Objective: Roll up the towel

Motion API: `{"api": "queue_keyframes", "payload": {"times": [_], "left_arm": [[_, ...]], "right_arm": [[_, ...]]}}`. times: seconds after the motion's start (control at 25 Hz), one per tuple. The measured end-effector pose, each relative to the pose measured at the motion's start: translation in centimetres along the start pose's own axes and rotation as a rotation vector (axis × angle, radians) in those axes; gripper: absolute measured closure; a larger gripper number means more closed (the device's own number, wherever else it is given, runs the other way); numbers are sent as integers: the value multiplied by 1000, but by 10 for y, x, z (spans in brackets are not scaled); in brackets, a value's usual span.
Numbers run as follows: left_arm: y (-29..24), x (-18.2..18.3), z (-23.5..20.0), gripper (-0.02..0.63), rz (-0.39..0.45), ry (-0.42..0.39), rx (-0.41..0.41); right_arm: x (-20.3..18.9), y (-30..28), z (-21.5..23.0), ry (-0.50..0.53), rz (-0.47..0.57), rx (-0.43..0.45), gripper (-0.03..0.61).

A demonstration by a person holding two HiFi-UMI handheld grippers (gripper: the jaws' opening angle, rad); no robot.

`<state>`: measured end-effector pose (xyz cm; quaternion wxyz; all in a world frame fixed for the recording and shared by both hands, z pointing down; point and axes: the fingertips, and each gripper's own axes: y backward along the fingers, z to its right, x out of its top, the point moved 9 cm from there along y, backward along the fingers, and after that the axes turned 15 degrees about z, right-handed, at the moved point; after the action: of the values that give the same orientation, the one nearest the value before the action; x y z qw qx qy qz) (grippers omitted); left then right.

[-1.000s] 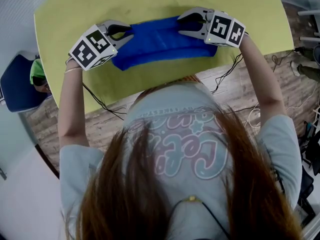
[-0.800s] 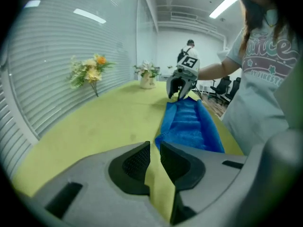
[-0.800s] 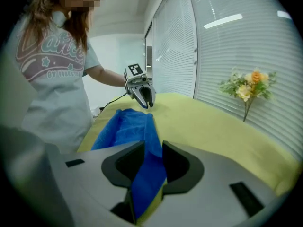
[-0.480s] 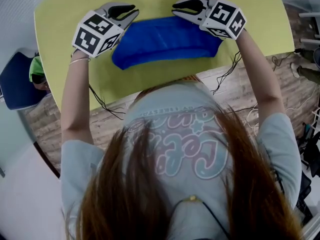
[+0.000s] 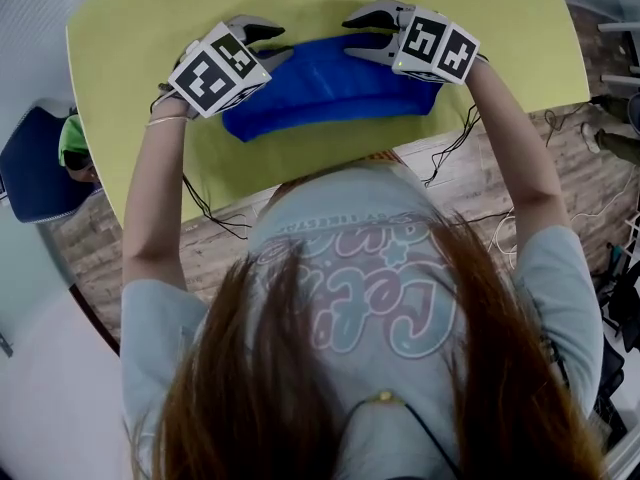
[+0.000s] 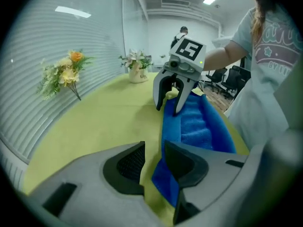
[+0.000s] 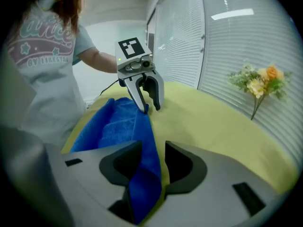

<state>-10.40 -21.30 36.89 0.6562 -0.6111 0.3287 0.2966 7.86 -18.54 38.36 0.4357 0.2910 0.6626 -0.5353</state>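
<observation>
The towel (image 5: 330, 86) looks partly rolled; the left gripper (image 5: 272, 44) and right gripper (image 5: 356, 35), jaws just opened, straddle its far edge unclamped; more rolling remains.

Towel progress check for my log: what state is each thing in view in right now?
towel: partly rolled into a long band, lying on the yellow table.
left gripper: jaws apart, just been opening; towel's far edge in the gap, not pinched.
right gripper: jaws apart, just been opening; towel's far edge between them, not pinched.
</observation>
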Motion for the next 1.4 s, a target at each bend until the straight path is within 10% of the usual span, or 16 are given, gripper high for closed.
{"api": "queue_keyframes", "payload": {"times": [0.64,1.4], "left_arm": [[3,-11,5,513,-51,158,-123],[20,-5,49,583,60,-400,13]], "right_arm": [[-7,5,-1,-42,-5,103,554],[11,17,-48,452,-8,-28,560]]}}
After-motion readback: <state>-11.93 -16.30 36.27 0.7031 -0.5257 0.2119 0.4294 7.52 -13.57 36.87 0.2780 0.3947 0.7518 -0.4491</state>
